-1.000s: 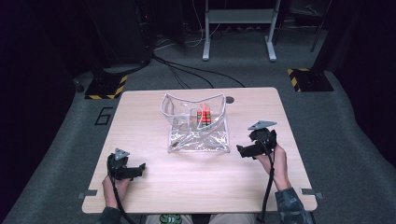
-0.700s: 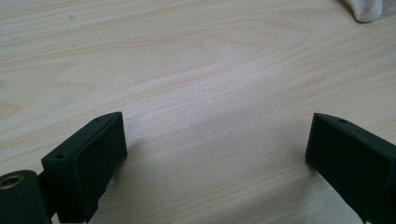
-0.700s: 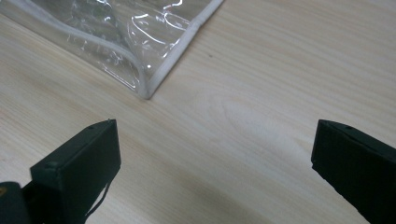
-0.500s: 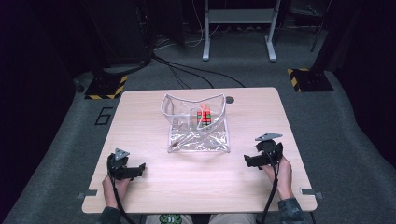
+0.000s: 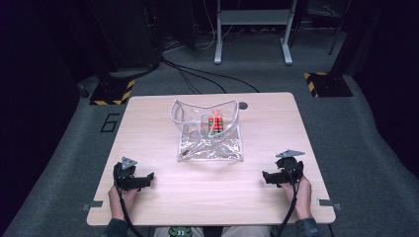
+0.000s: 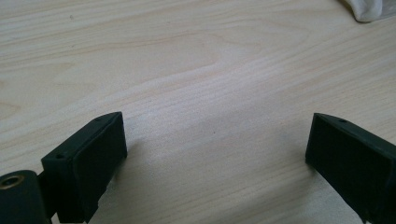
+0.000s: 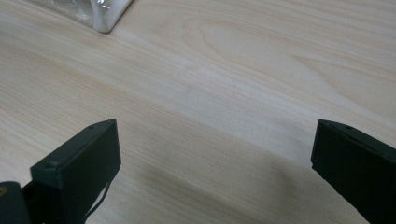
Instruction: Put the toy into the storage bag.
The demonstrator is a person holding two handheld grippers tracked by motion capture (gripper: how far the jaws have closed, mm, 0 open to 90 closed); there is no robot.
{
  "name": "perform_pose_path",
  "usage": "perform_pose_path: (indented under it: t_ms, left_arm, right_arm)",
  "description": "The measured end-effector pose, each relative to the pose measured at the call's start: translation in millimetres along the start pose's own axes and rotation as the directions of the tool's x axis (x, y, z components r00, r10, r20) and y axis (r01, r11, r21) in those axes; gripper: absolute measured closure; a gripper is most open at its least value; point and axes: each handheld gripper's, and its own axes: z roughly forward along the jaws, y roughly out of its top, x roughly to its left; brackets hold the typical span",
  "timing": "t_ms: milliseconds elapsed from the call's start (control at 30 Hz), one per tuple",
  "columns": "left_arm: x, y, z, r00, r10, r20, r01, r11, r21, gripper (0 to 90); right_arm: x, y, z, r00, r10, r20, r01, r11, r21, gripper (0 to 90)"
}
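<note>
A clear plastic pouch (image 5: 210,136) stands open in the middle of the wooden table (image 5: 148,123), with a red and green puzzle cube (image 5: 216,123) inside it. My left gripper (image 5: 148,178) rests near the front left edge, open, its jaws wide apart over bare wood (image 6: 215,140). At the front right, my right gripper (image 5: 266,177) is also open and holds nothing; in the right gripper view (image 7: 215,158) a corner of the pouch (image 7: 100,14) lies ahead of it at the top left. A pouch corner (image 6: 369,9) also shows at the top right of the left gripper view.
A dark round hole (image 5: 242,105) sits in the table's far edge behind the pouch. Beyond the table are a grey carpet floor with cables (image 5: 197,74), a metal stand (image 5: 252,29) and yellow-black striped bases (image 5: 111,91).
My right gripper has drawn back from beside the pouch toward the front right edge of the table and come down lower. The left gripper has stayed put.
</note>
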Motion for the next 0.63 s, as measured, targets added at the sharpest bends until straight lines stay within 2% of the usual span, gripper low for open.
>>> perform_pose_path:
  t_ms: [167, 233, 300, 400, 633]
  left_arm:
    - [-0.1, 0.0, 0.0, 1.0, -0.001, 0.0, 0.001, 1.0, -0.001, 5.2]
    - [-0.1, 0.0, 0.0, 1.0, 0.0, 0.0, 0.0, 1.0, -0.001, 5.2]
    - [-0.1, 0.0, 0.0, 1.0, -0.001, 0.0, 0.001, 1.0, -0.001, 5.2]
    - [-0.1, -0.1, 0.0, 1.0, -0.001, -0.001, 0.001, 1.0, -0.001, 5.2]
    - [-0.5, -0.1, 0.0, 1.0, -0.005, -0.005, 0.005, 1.0, -0.001, 5.2]
  right_arm:
    - [-6.7, -11.8, -0.9, 0.9993, 0.037, 0.009, -0.037, 0.999, 0.001, 0.2]
    - [-9.5, -16.8, 1.4, 0.9986, 0.044, 0.028, -0.044, 0.999, -0.001, 0.0]
    - [-10.9, -22.6, 2.6, 0.9985, 0.027, 0.047, -0.025, 0.999, -0.034, 0.0]
    - [-12.2, -28.8, 1.9, 0.9986, 0.019, 0.049, -0.015, 0.997, -0.079, 0.0]
    - [-12.0, -31.1, -0.1, 0.9988, 0.018, 0.046, -0.015, 0.997, -0.077, 0.0]
